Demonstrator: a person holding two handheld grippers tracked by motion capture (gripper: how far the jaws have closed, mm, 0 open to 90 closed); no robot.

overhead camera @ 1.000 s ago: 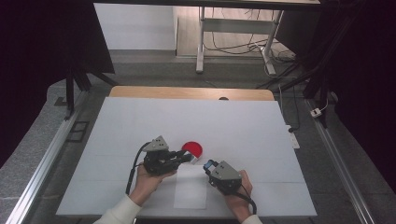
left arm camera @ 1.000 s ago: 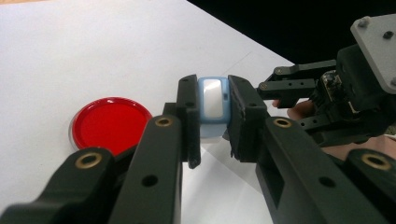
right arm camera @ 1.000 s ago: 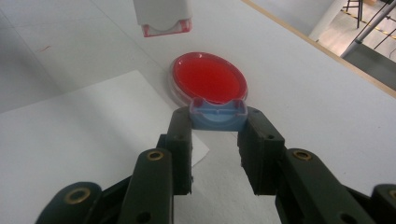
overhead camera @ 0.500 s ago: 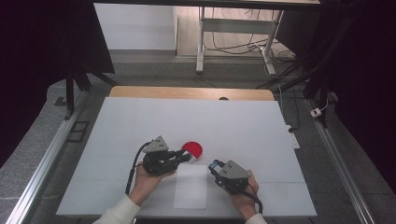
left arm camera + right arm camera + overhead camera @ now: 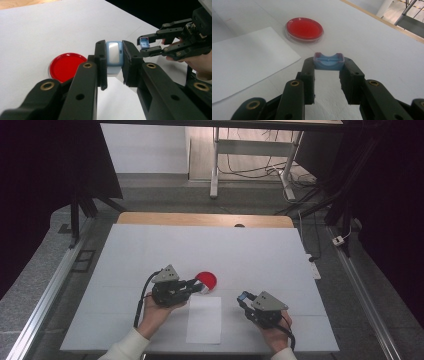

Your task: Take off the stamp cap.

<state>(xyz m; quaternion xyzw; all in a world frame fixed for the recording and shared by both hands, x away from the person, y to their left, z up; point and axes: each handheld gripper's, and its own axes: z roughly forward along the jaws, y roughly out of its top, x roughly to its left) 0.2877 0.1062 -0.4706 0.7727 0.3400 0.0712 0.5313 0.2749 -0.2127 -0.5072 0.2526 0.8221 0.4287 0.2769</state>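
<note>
The right gripper (image 5: 244,297), with its little blue cap (image 5: 243,296), slid off to the right, away from the left gripper (image 5: 201,286) and off the white sheet (image 5: 204,320).

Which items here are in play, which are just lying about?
In play: blue body clamped in left hand-held gripper; blue cap clamped in right hand-held gripper.
Lying about: red dish; paper sheet.
</note>
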